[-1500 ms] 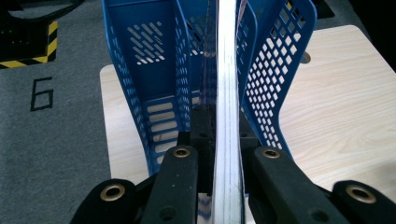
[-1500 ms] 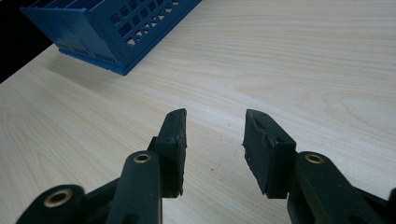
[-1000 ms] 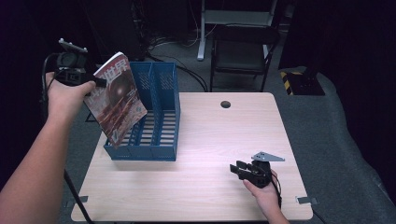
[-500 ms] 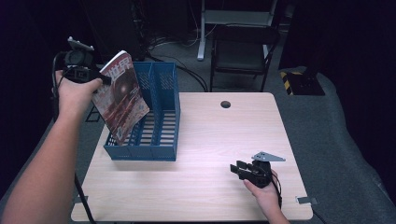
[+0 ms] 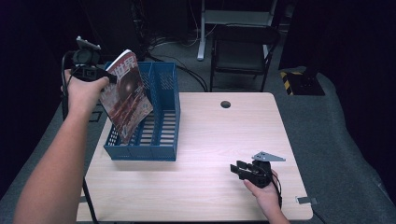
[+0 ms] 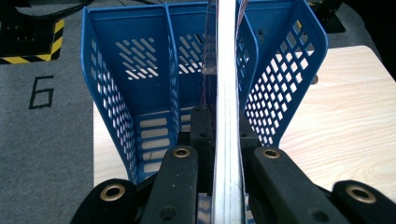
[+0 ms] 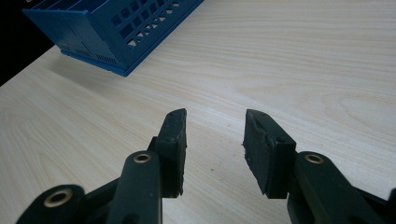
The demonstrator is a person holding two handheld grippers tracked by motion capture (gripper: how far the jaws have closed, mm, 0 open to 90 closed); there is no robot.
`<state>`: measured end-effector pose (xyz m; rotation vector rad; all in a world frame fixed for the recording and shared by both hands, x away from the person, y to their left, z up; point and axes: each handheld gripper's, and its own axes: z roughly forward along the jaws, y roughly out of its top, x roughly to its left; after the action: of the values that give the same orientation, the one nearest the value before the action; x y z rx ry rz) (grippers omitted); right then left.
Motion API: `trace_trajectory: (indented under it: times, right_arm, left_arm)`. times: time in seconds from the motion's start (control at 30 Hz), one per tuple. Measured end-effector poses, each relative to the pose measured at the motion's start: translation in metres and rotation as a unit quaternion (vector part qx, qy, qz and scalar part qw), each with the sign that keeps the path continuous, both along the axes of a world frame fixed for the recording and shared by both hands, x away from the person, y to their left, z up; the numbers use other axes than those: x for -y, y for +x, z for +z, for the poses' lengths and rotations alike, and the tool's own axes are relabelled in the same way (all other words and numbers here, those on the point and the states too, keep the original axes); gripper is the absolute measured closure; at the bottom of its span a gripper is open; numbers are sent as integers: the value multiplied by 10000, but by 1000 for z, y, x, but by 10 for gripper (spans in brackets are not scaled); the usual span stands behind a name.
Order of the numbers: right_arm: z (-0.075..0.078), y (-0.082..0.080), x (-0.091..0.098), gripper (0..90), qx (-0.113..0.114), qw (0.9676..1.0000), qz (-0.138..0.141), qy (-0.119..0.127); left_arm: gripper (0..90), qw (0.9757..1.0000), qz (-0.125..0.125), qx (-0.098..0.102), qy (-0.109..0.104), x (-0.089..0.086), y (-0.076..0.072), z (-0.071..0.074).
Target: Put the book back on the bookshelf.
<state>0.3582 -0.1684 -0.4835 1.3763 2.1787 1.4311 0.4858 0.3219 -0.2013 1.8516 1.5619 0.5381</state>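
The job in hand is putting the magazine [image 5: 125,95] into the blue file rack [image 5: 161,140]; I think it is about half done, with the magazine held up and tilted over the rack's left slot, its low corner dipping toward the slot.

The wooden table [image 5: 210,186] is the biggest thing. The rack sits on it at about 9 o'clock, with slots split by thin blue walls. A black chair [image 5: 243,51] stands past the table at 12 o'clock, well apart.

The left gripper [image 5: 88,70] is clamped tight on the magazine's edge. In the left gripper view the pages [image 6: 227,116] line up just beside the middle wall [image 6: 172,84].

Next, I think the magazine must go straight down. That wall could catch it.

The right gripper [image 5: 239,169] rests at 5 o'clock, jaws apart and holding nothing. A small dark hole [image 5: 225,104] sits at 12 o'clock.
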Motion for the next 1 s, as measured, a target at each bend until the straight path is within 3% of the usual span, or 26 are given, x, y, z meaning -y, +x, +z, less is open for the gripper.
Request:
trace_trajectory:
  times: [0.47,1.0]
  right_arm:
    - [0,0,0,590,-21,10000,-2,30]
    - [1,0,0,590,-16,10000,9,26]
  left_arm:
    - [839,9999,69,57,-97,3,8,-10]
    - [839,9999,28,-36,-134,9,14,-25]
